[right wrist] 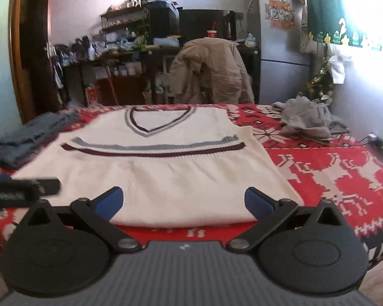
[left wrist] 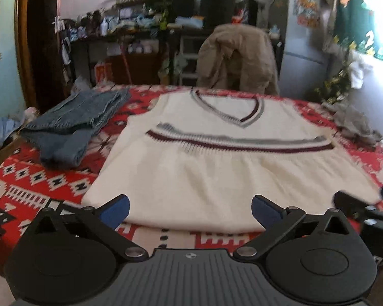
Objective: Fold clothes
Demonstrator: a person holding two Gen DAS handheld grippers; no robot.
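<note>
Lying flat at centre: one cream vest (left wrist: 217, 168), folded once. Left gripper (left wrist: 190, 210) and right gripper (right wrist: 182, 202), jaws spread, hover at its 6 o'clock edge. One blue garment (left wrist: 74, 125) at 10 o'clock, one grey (right wrist: 306, 119) at 2.

Denim pile (left wrist: 71, 127) blocks left, grey heap (right wrist: 306, 121) right; btw clear.

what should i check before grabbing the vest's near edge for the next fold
1. Left gripper open: ok, jaws spread wide.
2. Right gripper open: ok, also spread wide.
3. Cream knit vest lying flat on the red patterned tablecloth: ok, bottom hem already folded up toward the V-neck.
4. Both grippers at the near folded edge: ok, neither holding cloth.
5. Blue folded garment and grey garment away from the vest: ok, both apart.
6. Layers aligned underneath: cannot tell.
</note>
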